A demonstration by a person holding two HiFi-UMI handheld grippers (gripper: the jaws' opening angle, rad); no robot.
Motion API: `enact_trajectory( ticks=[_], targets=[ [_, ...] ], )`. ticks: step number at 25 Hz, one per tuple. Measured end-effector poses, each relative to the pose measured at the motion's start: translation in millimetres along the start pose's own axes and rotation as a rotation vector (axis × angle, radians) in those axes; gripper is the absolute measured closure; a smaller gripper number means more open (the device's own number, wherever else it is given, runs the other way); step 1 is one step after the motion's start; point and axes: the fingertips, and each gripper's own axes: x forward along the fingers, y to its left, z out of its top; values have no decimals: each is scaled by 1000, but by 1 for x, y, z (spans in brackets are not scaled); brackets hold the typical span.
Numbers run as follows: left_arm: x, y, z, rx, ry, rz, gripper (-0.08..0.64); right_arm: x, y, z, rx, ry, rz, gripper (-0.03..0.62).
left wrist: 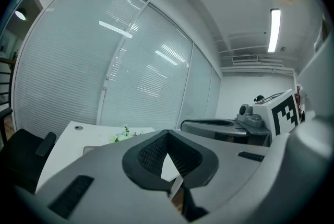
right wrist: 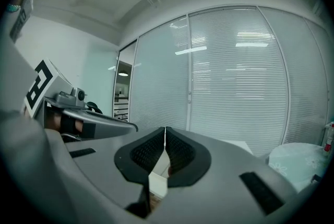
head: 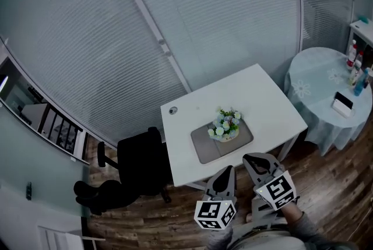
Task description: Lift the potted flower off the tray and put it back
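Observation:
A small potted flower (head: pixel 226 125) with pale blue and white blooms stands on a grey tray (head: pixel 205 147) in the middle of a white table (head: pixel 268 97). Both grippers hang short of the table's near edge, side by side. My left gripper (head: pixel 228 168) is shut with nothing in it; its own view shows the flower (left wrist: pixel 121 136) low and far off over the jaws, and my left gripper (left wrist: pixel 167 132) with jaw tips together. My right gripper (head: pixel 252 158) is also shut and empty, its right gripper (right wrist: pixel 165 128) tips meeting in its own view.
A black office chair (head: pixel 131 170) sits at the table's left end. A round table (head: pixel 317 77) with a pale cloth, bottles (head: pixel 355 62) and a small box stands at the right. Glass walls with blinds run behind. The floor is wood planks.

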Motion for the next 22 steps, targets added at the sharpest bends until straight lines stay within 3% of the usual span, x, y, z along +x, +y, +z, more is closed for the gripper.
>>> enact_trajectory(
  ticks=[9, 22],
  targets=[
    [62, 29, 20, -3, 13, 37, 560, 54, -39, 11, -27, 23, 81, 572],
    [132, 28, 25, -17, 17, 72, 560, 75, -106, 0, -49, 46, 111, 572]
  ],
)
